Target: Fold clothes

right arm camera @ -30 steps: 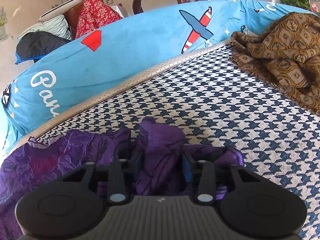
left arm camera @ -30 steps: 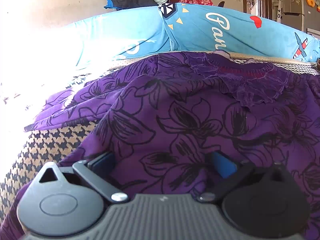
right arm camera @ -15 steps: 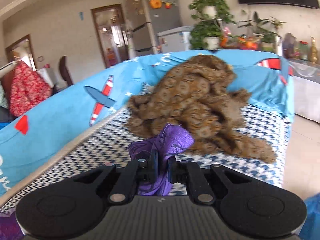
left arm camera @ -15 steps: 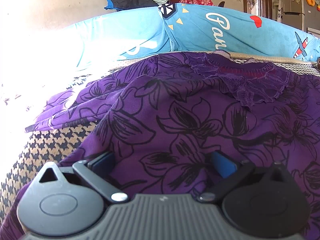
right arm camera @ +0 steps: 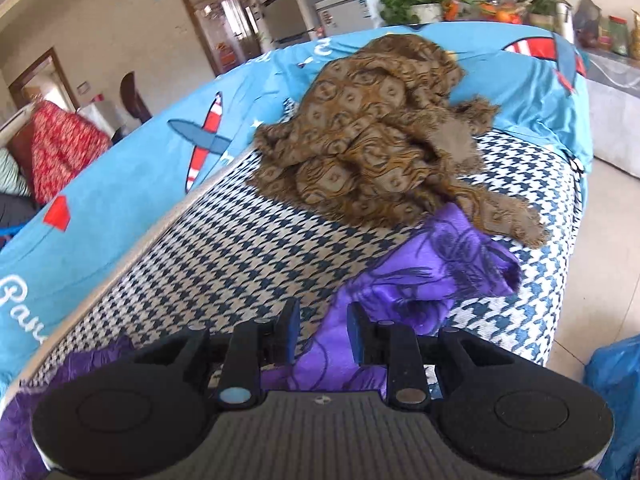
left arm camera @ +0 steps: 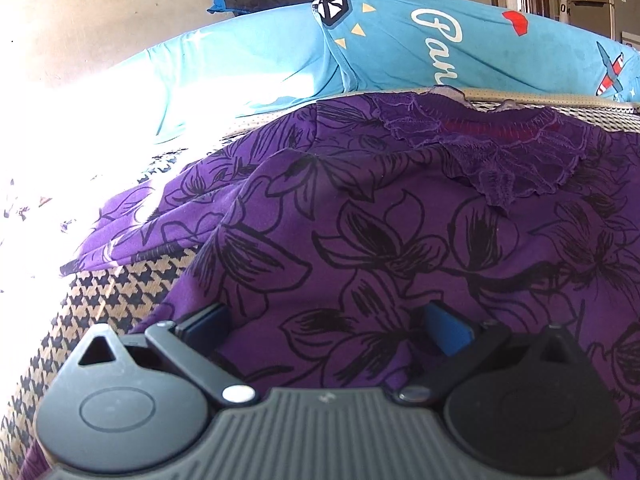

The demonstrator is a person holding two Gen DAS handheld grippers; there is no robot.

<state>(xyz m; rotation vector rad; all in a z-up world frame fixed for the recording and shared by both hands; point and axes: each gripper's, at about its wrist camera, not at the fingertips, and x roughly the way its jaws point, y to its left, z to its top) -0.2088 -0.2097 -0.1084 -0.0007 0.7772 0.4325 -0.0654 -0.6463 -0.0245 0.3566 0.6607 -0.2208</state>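
A purple top with black flower print (left arm camera: 380, 240) lies spread on the houndstooth sofa cover (left arm camera: 120, 300), its lace neckline (left arm camera: 500, 148) at the far side. My left gripper (left arm camera: 326, 324) rests low on the top's body, open wide, with flat fabric between its blue pads (left arm camera: 448, 326). In the right wrist view the top's sleeve (right arm camera: 436, 264) lies stretched out toward the sofa's end. My right gripper (right arm camera: 322, 332) is open, and a strip of the sleeve runs loosely between its fingers (right arm camera: 290, 330).
A crumpled brown patterned cloth (right arm camera: 372, 136) is piled at the sofa's far end, touching the sleeve tip. A blue cover with planes (right arm camera: 160, 168) drapes the backrest. Tiled floor (right arm camera: 596, 248) and a blue bag (right arm camera: 616, 392) lie beyond the sofa's right edge.
My right gripper swung right with the sleeve pinched, then its jaws opened and the sleeve now lies out along the seat. The left gripper has stayed where it was.
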